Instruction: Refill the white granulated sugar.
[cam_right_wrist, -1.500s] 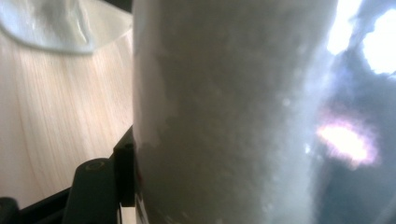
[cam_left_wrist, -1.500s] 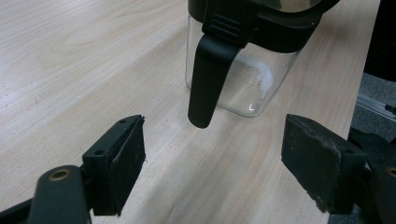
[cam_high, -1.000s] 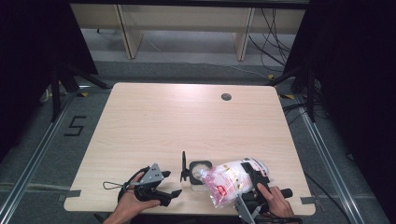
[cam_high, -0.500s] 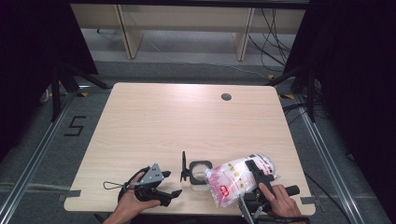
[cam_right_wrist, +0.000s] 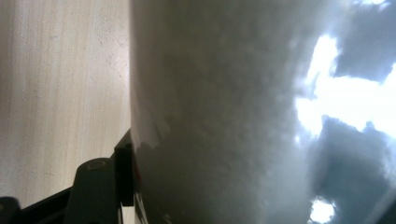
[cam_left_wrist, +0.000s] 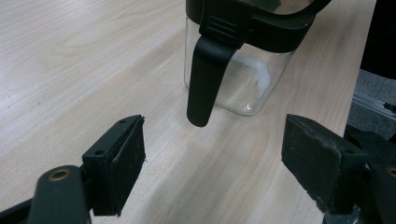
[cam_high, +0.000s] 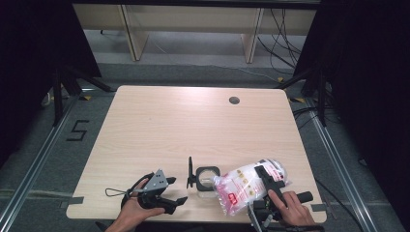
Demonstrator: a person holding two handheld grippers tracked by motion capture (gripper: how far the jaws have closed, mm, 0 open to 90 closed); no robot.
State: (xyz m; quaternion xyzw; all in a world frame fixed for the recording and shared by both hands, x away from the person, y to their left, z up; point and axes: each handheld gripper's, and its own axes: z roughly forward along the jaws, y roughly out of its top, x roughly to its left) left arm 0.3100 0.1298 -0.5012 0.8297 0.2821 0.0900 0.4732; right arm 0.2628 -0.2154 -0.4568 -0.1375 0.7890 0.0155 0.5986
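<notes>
A clear square jar [cam_high: 207, 178] with a black rim stands near the table's front edge, its black lid flap [cam_high: 189, 172] standing up on its left side. In the left gripper view the jar [cam_left_wrist: 243, 74] is just ahead and its flap [cam_left_wrist: 208, 70] hangs down between the jaws. My left gripper [cam_high: 175, 192] sits left of the jar, open and holding nothing, with nothing between its jaws in its own view either [cam_left_wrist: 215, 168]. A plastic bag of white grains [cam_high: 249, 186] with a red label lies tilted right of the jar. My right gripper [cam_high: 266, 178] is shut on it. The bag [cam_right_wrist: 243, 116] presses against one jaw.
The wooden table [cam_high: 193, 125] has a round cable hole [cam_high: 234, 100] at the back right. Both hands are at the table's front edge. Dark curtains, stands and cables surround the table on the floor.
The bag in my right gripper has shifted slightly to the right and turned a little. The left gripper and the jar have stayed put.
</notes>
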